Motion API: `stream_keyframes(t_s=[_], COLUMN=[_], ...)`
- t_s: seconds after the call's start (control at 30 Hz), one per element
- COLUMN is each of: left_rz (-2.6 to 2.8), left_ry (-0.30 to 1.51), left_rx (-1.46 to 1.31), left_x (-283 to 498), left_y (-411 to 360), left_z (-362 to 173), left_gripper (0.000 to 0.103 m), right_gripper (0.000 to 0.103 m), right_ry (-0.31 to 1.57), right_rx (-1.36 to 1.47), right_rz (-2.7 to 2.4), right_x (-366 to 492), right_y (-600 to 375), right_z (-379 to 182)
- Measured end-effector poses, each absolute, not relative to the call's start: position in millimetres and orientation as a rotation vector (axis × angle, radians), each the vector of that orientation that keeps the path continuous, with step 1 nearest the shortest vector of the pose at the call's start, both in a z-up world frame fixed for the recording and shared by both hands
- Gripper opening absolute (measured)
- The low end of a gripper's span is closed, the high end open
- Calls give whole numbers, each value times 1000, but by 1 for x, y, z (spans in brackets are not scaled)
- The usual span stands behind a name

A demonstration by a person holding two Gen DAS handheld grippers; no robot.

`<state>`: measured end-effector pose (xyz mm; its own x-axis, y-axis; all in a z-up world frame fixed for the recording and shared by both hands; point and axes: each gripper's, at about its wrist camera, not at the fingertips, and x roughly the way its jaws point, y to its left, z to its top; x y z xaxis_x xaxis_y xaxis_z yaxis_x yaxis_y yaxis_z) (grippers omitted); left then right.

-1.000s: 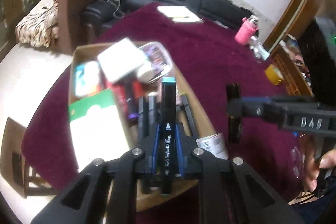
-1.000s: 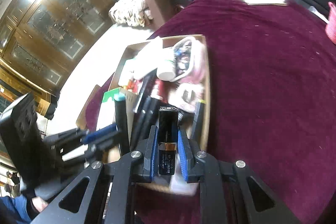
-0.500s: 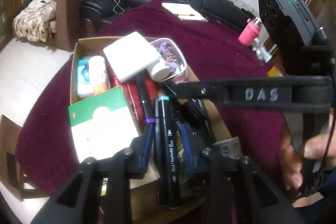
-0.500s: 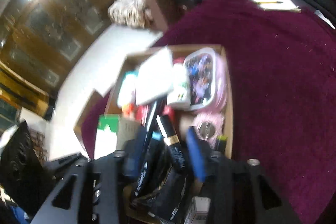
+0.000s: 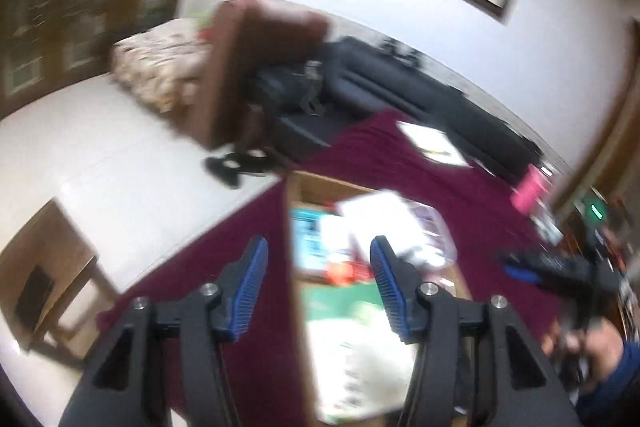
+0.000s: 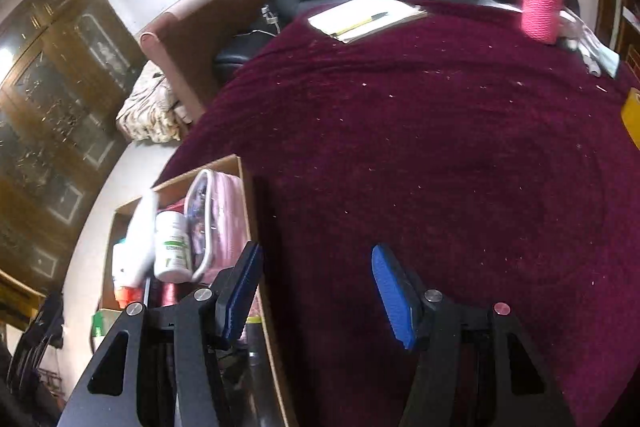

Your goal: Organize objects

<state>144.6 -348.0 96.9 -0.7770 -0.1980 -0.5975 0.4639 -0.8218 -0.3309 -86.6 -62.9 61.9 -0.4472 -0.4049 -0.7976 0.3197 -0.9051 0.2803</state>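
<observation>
- Left gripper (image 5: pixel 318 281): jaws apart, nothing between the blue pads; they've just been opening. It hangs over the left wall of the cardboard box (image 5: pixel 294 227). View is motion-blurred.
- Right gripper (image 6: pixel 316 291): jaws wide, empty, pads touch nothing. Mostly bare maroon cloth (image 6: pixel 440 147) between them; the left finger (image 6: pixel 240 291) overlaps the box's right wall.
- Box (image 6: pixel 244 195) sits on the cloth at the table's near left, packed full.
- Contents seen from the right wrist: white pill bottle (image 6: pixel 172 247) with green label, pink pouch (image 6: pixel 220 211) just right of it against the wall, white bottle with orange end (image 6: pixel 130 267) on the left.
- Left wrist view: green-and-white pack (image 5: pixel 352 331) at the near end, white flat box (image 5: pixel 376 215) further back; detail too blurred.
- Notepad with pen (image 6: pixel 366 17) and pink knitted holder (image 6: pixel 540 5) at the far edge, well apart from the box.
- Person's hand (image 5: pixel 596 343) on the right gripper shows at right in the left wrist view.
</observation>
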Motion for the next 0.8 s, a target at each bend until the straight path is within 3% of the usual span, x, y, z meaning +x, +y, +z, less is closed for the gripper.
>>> stream_keyframes(t_s=[0.23, 0.47, 0.6, 0.8], left_rz=[-2420, -2471, -2495, -2566], left_ry=[769, 764, 746, 587], left_rx=[944, 986, 982, 938], left_x=[123, 97, 84, 50], left_y=[-373, -371, -371, -376], left_z=[47, 40, 40, 55], left_gripper=[53, 53, 53, 54], right_gripper=[62, 63, 63, 63], right_ry=[-162, -233, -324, -287], right_rx=[1389, 1432, 1447, 1399], right_rz=[-2333, -2358, -2355, -2334], right_x=[-84, -91, -84, -80], right_y=[-67, -51, -45, -71], right_z=[44, 35, 31, 37])
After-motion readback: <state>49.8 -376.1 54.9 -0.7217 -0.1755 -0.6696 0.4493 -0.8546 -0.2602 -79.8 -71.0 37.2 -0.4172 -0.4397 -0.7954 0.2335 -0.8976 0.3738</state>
